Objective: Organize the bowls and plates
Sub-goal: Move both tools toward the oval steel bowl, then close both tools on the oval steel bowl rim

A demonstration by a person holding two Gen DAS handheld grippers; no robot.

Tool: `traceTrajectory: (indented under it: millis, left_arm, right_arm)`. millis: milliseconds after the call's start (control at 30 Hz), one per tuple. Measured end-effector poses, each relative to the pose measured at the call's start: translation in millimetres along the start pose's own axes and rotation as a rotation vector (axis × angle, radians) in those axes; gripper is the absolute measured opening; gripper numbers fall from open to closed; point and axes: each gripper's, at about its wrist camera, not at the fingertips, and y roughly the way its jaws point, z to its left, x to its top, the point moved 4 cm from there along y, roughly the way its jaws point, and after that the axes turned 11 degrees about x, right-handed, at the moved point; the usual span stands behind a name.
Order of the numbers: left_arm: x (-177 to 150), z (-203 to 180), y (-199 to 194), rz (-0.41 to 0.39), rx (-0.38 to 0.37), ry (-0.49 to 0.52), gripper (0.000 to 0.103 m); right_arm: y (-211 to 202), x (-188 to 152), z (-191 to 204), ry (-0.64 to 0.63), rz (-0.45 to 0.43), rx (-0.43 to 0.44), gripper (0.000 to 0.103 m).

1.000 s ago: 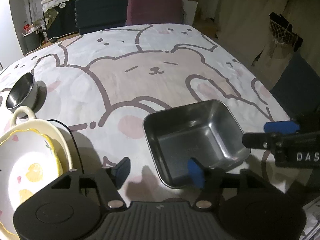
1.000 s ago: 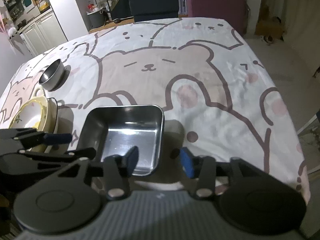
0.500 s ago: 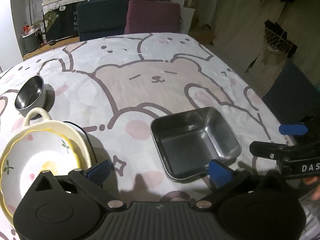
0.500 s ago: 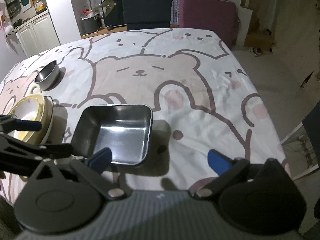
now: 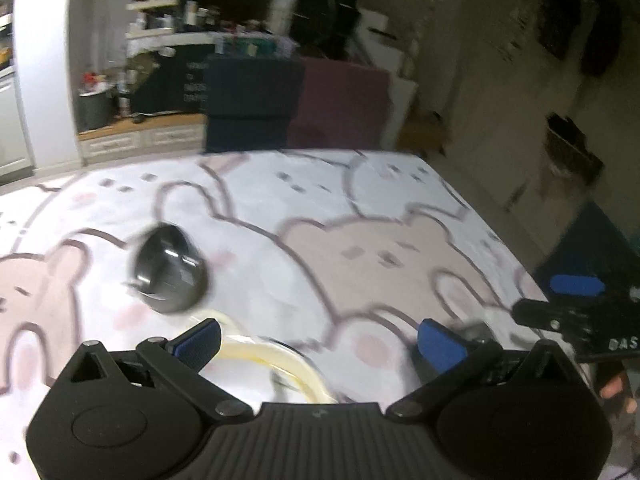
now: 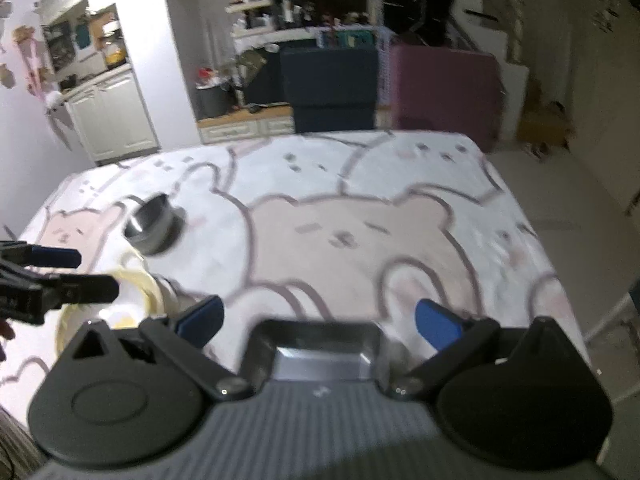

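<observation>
Both views are blurred by motion. My left gripper [image 5: 320, 346] is open above the table with nothing between its blue pads; the cream ceramic dish [image 5: 276, 364] lies just below it. A small round steel bowl [image 5: 168, 270] stands farther back on the left. My right gripper [image 6: 318, 322] is open too, and the square steel pan [image 6: 324, 350] rests on the cloth under it, untouched. In the right wrist view the steel bowl [image 6: 152, 224] and the cream dish [image 6: 140, 284] sit at the left, with the left gripper [image 6: 60, 270] over the dish. The right gripper [image 5: 576, 300] shows at the left wrist view's right edge.
The table [image 6: 360, 220] wears a white cloth printed with bears and rabbits. A dark blue chair [image 6: 332, 88] and a maroon chair [image 6: 444, 92] stand at its far end. Behind them are cluttered shelves and white cabinets [image 6: 108, 116]. The table's right edge drops to the floor.
Both grippers have opened wide and let go of the square steel pan, which stays on the cloth. Both have risen and tilted up; the left one has swung left toward the cream dish and bowl.
</observation>
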Motion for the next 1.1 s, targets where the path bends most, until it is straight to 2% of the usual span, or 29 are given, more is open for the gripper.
traceTrajectory:
  millis: [200,367,433,533,600,633,667,700,733,800,867,933,1000,1100]
  left_arm:
    - [32.4,73.6,17.4,-0.015,0.088,-0.127,0.103]
    - [52.6,117.1,39.0,0.018,0.115,-0.246,0.103]
    - [58.9,126.2,50.5,0.028,0.123,-0.262,0.103]
    - [66.4,133.9,68.8,0.049,0.121,-0.236,0.103]
    - [71.3,138.4,81.5,0.066,0.097,-0.221,0.097]
    - [73.2,141.8,88.1,0.079,0.104,-0.224,0.094]
    - [73.2,144.9,94.2,0.093,0.115,-0.226,0.086]
    - [72.9,148.0,101.1,0.110,0.124,-0.225,0.079]
    - [71.9,151.1,108.4,0.129,0.129,-0.225,0.077]
    - [68.7,158.0,123.5,0.164,0.124,-0.239,0.069]
    - [64.5,162.2,135.3,0.194,0.111,-0.255,0.059]
    - [59.7,165.6,146.1,0.221,0.103,-0.265,0.055]
    - [55.3,166.5,154.7,0.242,0.108,-0.265,0.046]
    - [48.2,168.0,166.4,0.266,0.106,-0.275,0.041]
  right_arm:
    - [43.2,48.9,42.0,-0.045,-0.025,0.067,0.103]
    - [93.6,84.7,74.3,-0.060,0.001,0.120,0.103]
    - [114.1,95.7,87.3,-0.073,0.024,0.151,0.103]
    - [143.8,108.5,101.3,-0.081,0.055,0.180,0.102]
    - [161.9,117.6,110.4,-0.068,0.077,0.212,0.100]
    - [171.0,121.9,113.3,-0.058,0.089,0.229,0.095]
    - [178.7,126.6,115.7,-0.050,0.098,0.244,0.091]
    - [187.2,129.8,118.1,-0.042,0.110,0.260,0.083]
    - [193.1,129.9,118.6,-0.031,0.125,0.270,0.072]
    - [211.4,132.1,119.4,0.003,0.163,0.278,0.060]
    - [231.1,131.6,121.2,0.041,0.197,0.290,0.053]
    - [245.1,126.3,122.0,0.066,0.221,0.307,0.040]
    - [257.7,120.8,122.8,0.089,0.248,0.314,0.034]
    - [272.0,111.4,122.8,0.109,0.274,0.308,0.027]
